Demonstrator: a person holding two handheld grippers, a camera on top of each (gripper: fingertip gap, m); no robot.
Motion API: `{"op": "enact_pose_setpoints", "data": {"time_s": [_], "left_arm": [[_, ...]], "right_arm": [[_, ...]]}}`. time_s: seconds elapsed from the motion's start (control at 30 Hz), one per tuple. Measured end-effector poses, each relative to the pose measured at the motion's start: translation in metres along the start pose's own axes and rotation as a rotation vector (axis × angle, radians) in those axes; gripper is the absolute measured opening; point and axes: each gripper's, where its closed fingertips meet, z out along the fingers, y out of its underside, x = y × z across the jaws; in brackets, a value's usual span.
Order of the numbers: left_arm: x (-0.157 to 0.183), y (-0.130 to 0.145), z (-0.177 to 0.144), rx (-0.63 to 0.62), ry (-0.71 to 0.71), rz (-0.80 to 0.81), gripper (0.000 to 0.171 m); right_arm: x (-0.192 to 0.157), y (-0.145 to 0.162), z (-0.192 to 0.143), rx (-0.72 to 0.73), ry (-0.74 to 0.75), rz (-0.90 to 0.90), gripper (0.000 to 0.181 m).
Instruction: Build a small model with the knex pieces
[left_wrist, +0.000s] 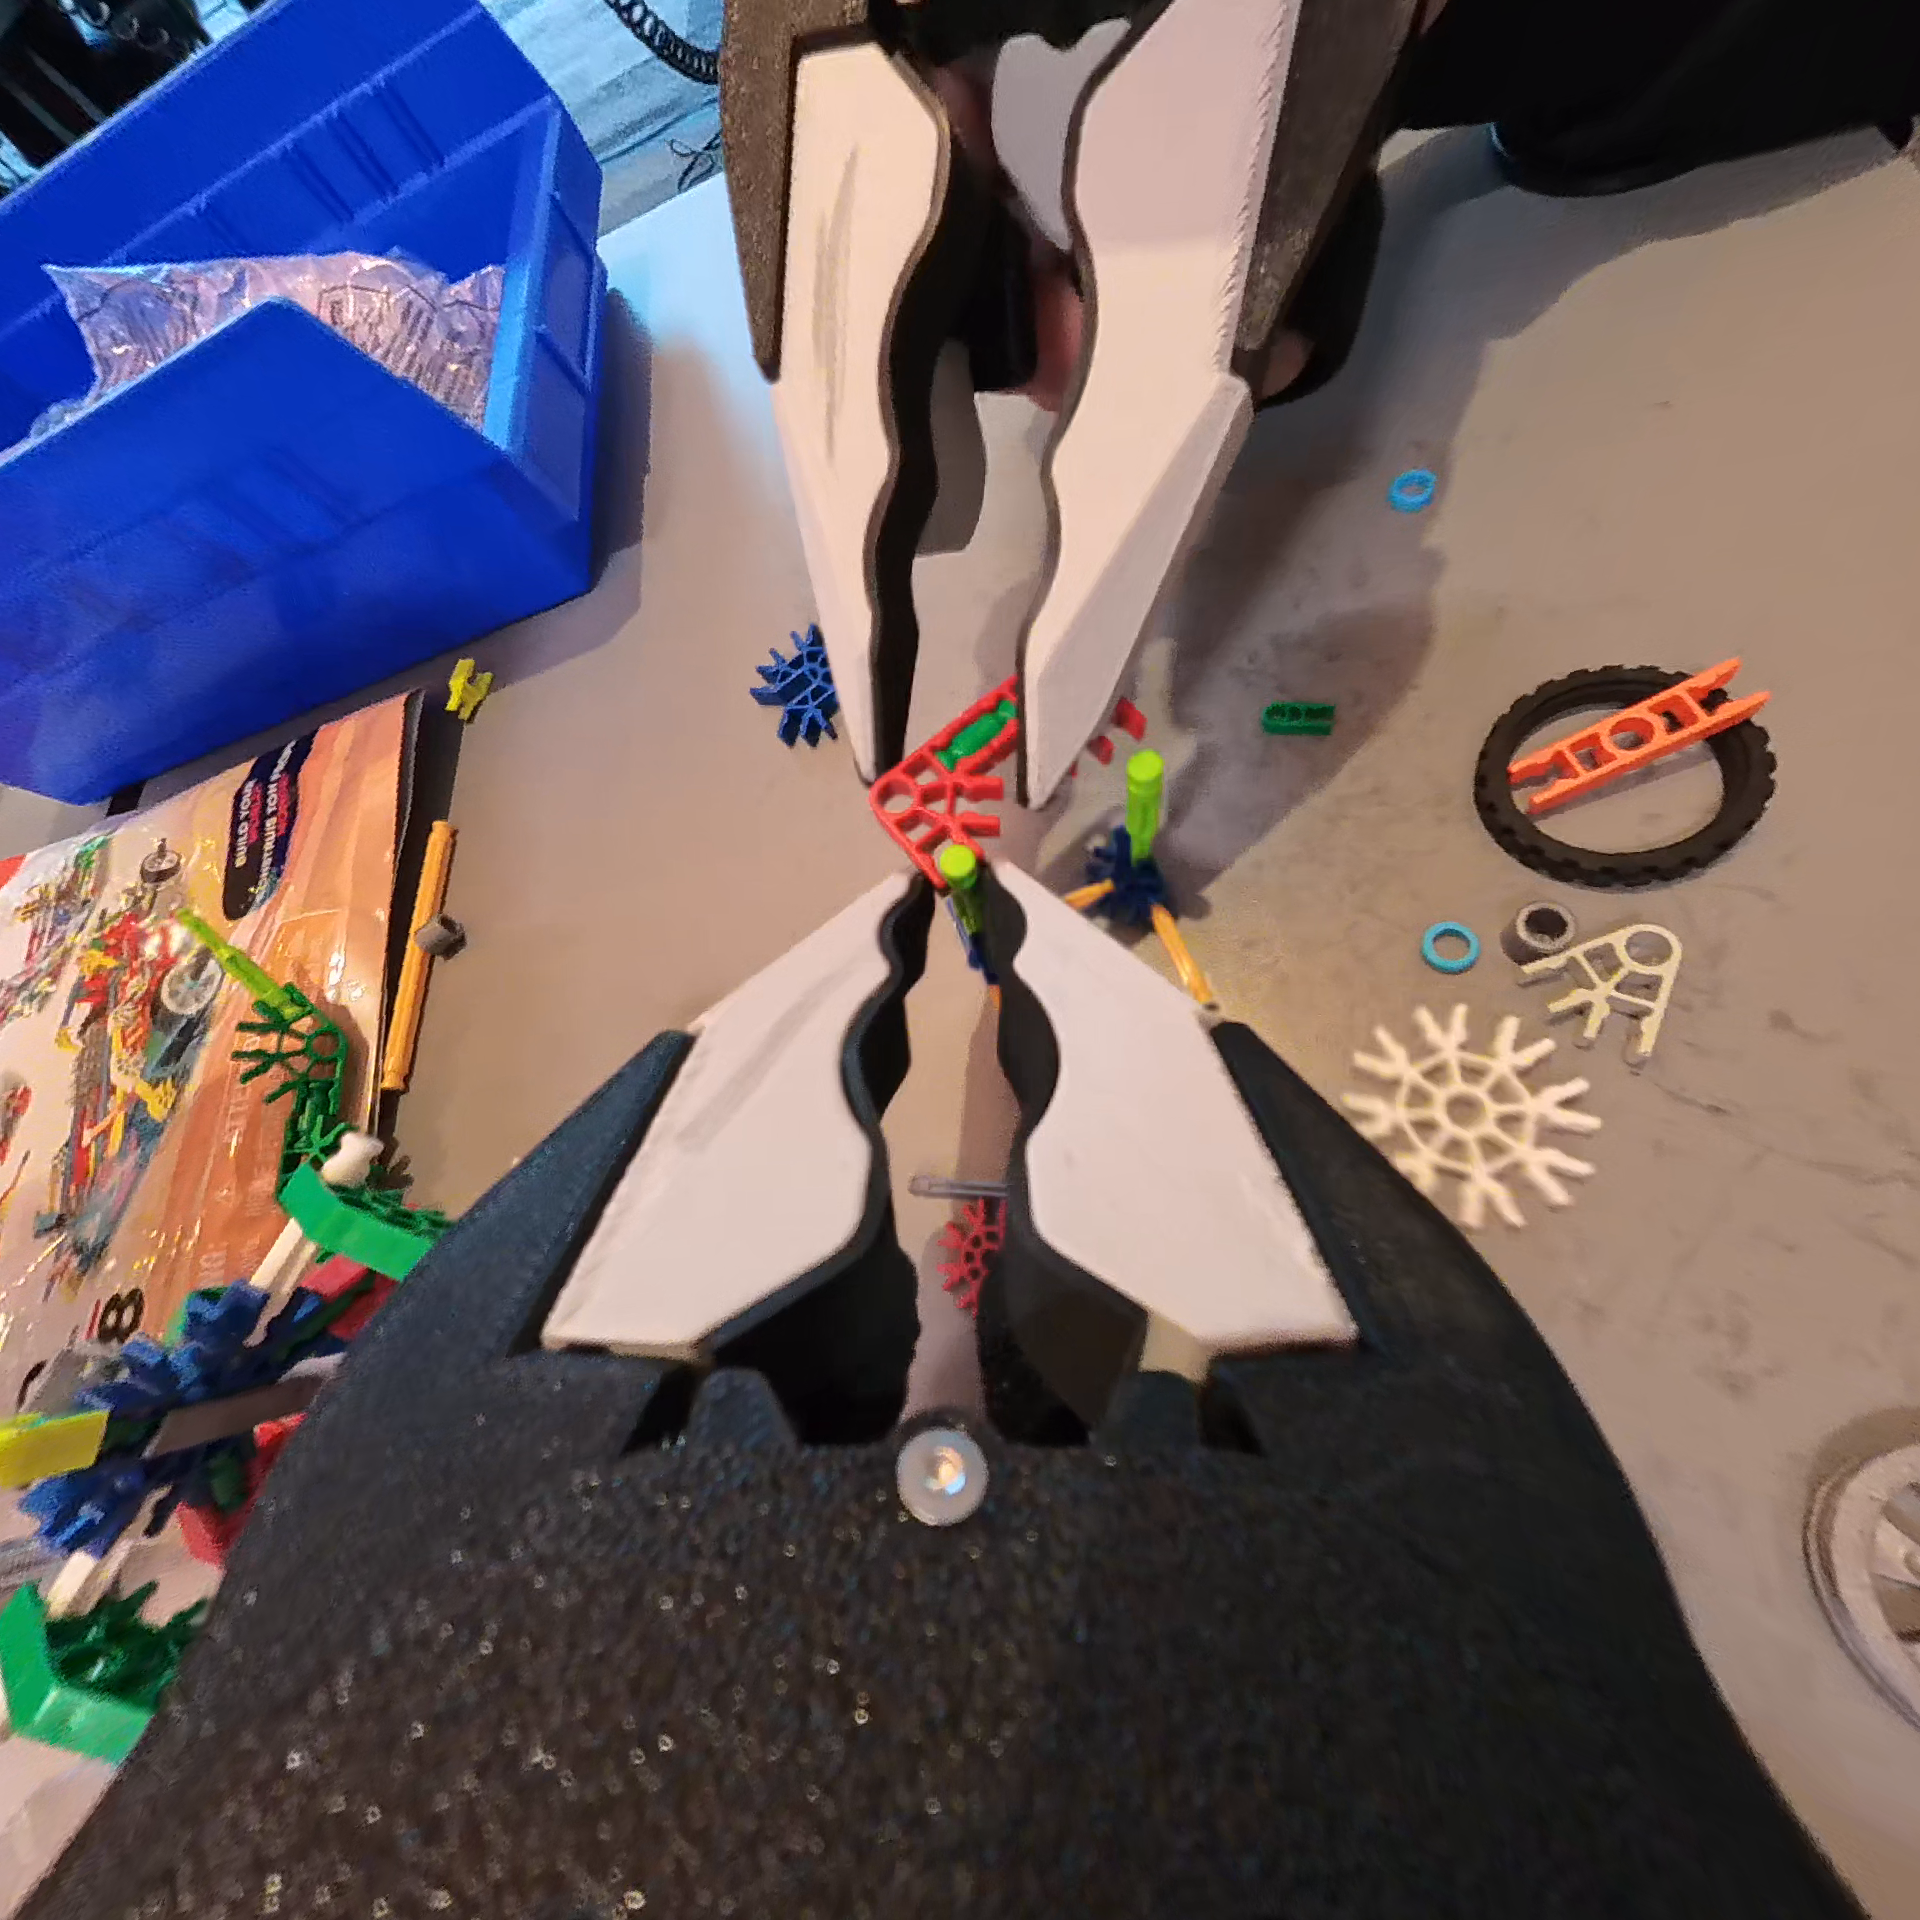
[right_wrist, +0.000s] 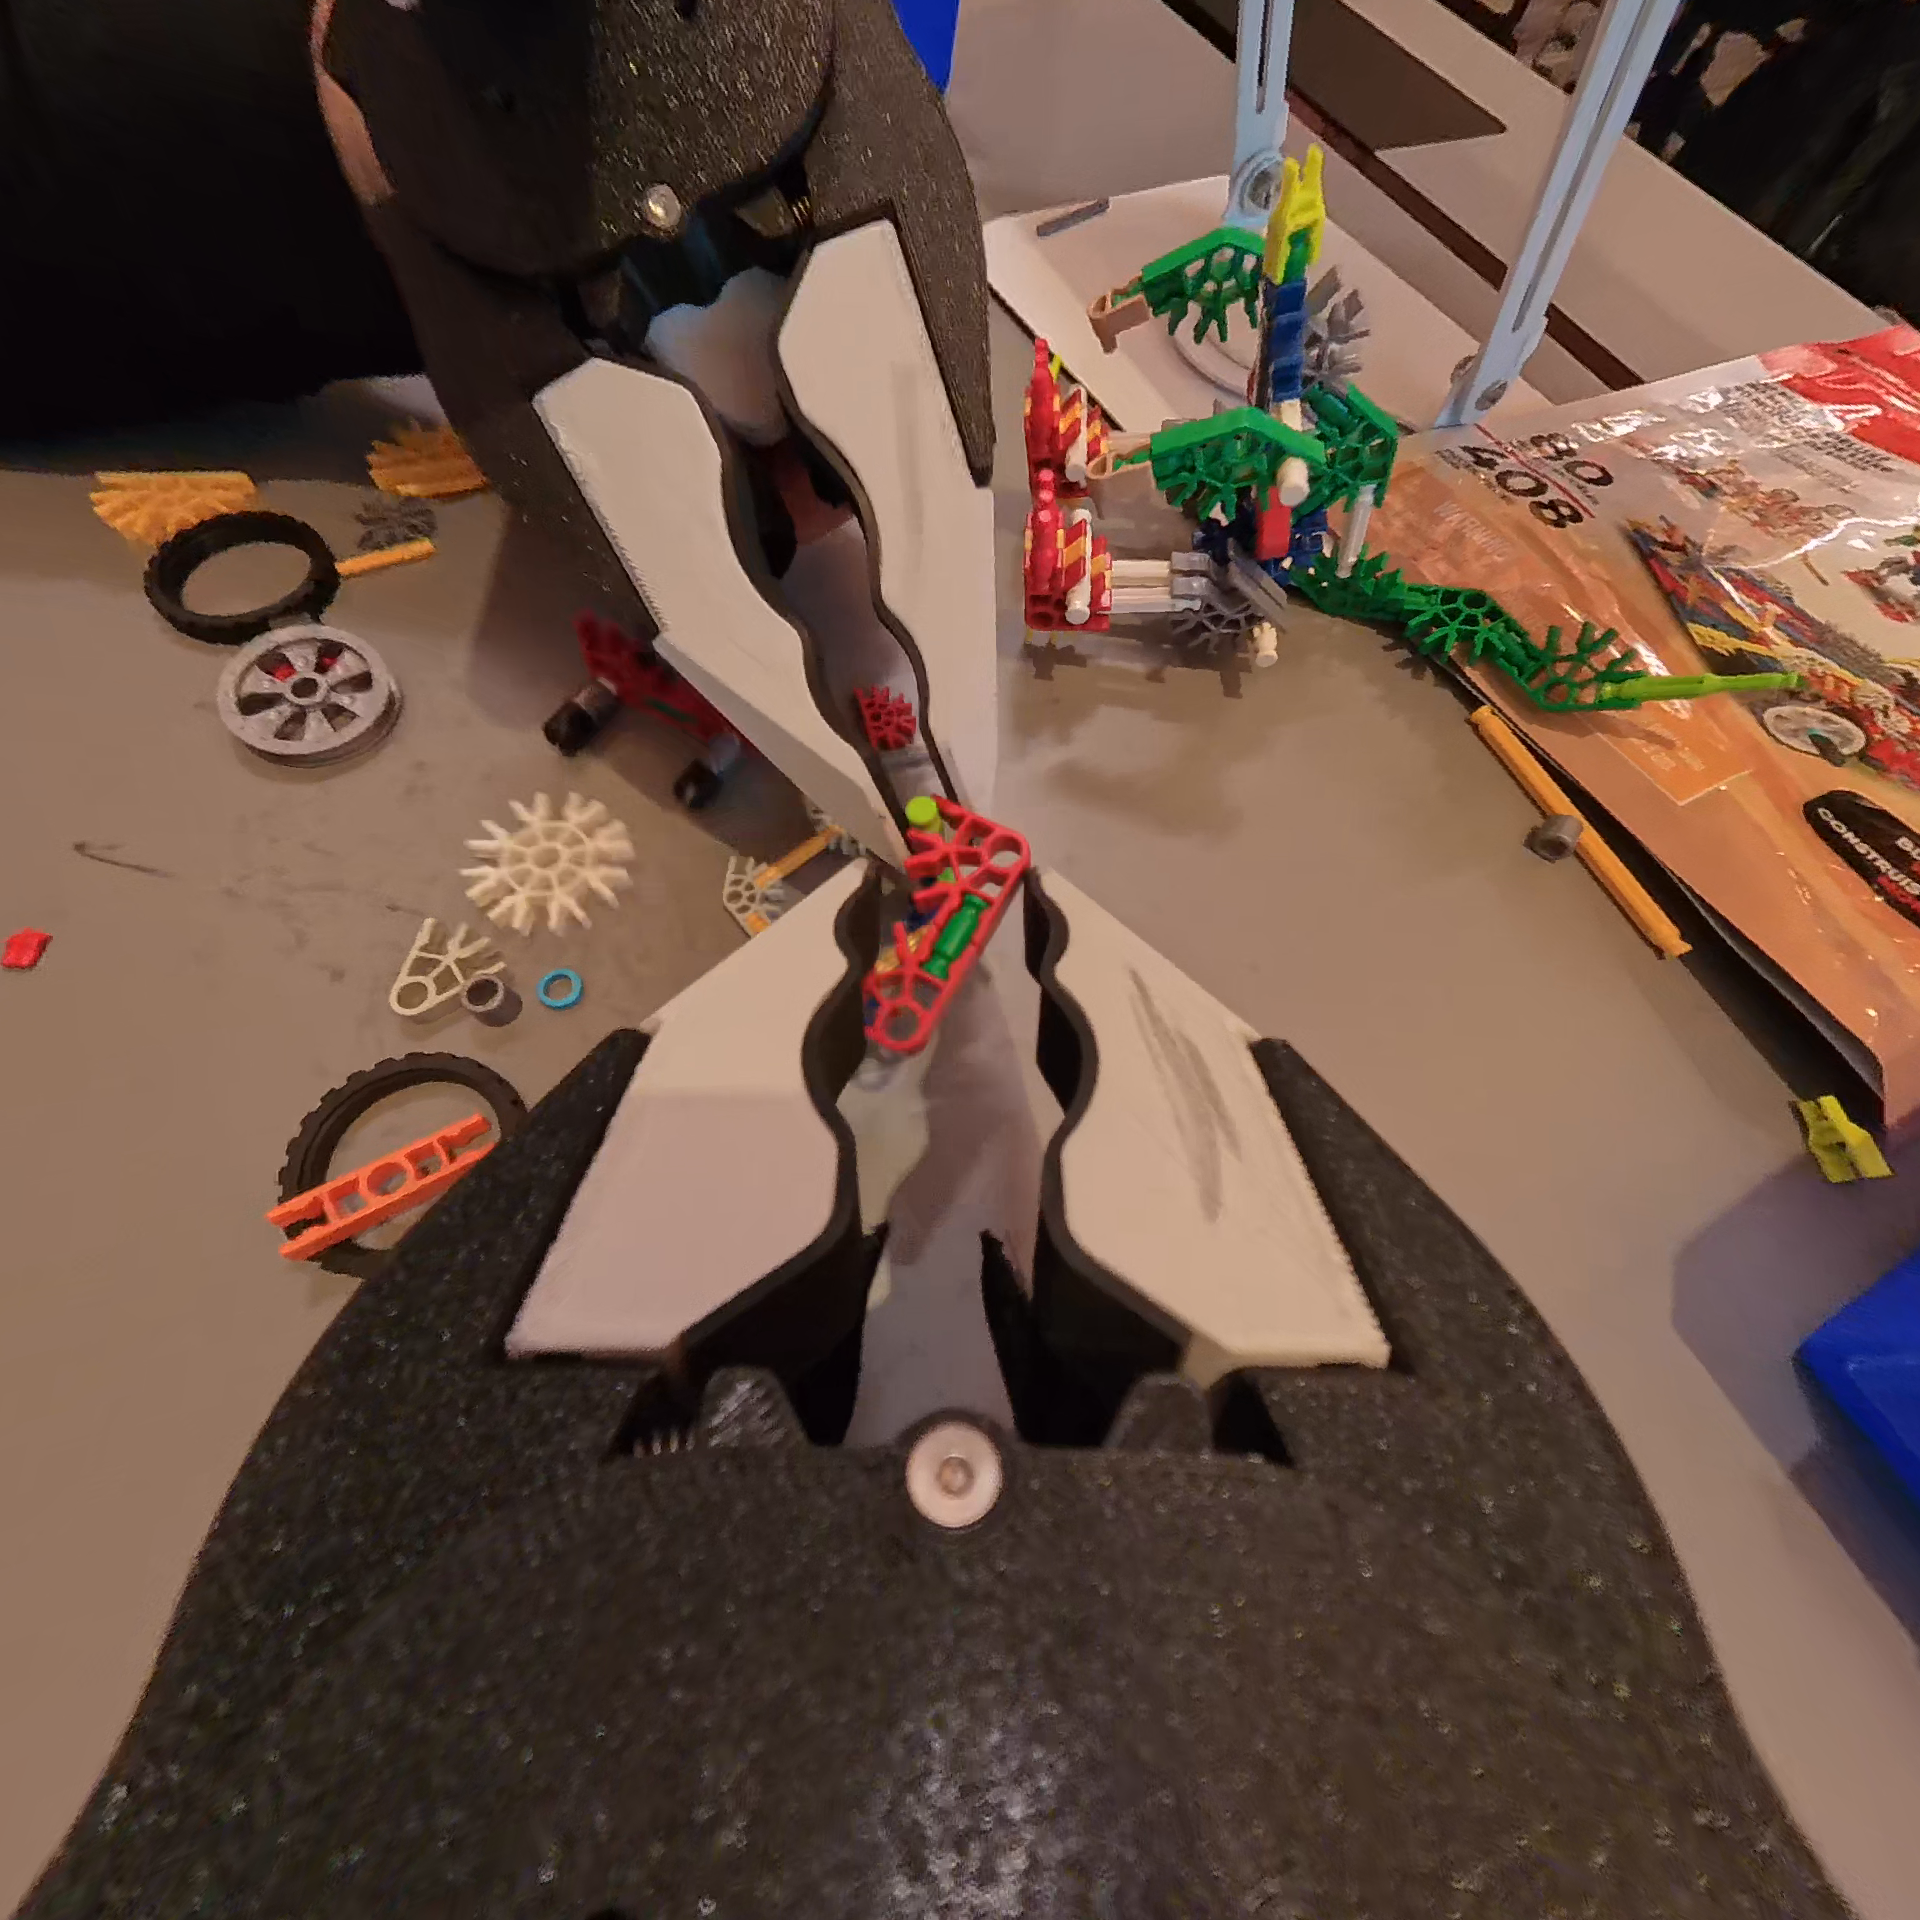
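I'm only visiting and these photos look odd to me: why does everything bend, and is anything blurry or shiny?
Left wrist view: wide-angle bending curves the blue bin; the white snowflake piece is blurred; shadows are soft. Right wrist view: glare on the plastic-wrapped booklet; edges are stretched; the red connector is fairly sharp.

A blue bin (left_wrist: 281, 416) holding clear plastic bags (left_wrist: 312, 312) is set near the desk's (left_wrist: 1558, 416) far left edge. A printed booklet (left_wrist: 187, 987) is laid beside it, with a green and blue toy build (right_wrist: 1268, 488) partly on it. Toward the right edge, a black tyre (left_wrist: 1626, 774) is crossed by an orange connector (left_wrist: 1631, 732); a white snowflake connector (left_wrist: 1470, 1112) and what may be a grey wheel hub (right_wrist: 309, 694) are seen nearby.
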Motion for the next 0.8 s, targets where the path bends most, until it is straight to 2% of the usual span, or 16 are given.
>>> {"op": "enact_pose_setpoints", "data": {"time_s": [0.8], "left_arm": [[-0.0026, 0.003, 0.0013, -0.009, -0.024, -0.046, 0.011]], "right_arm": [[0.0043, 0.0036, 0.0039, -0.022, 0.035, -0.003, 0.02]]}}
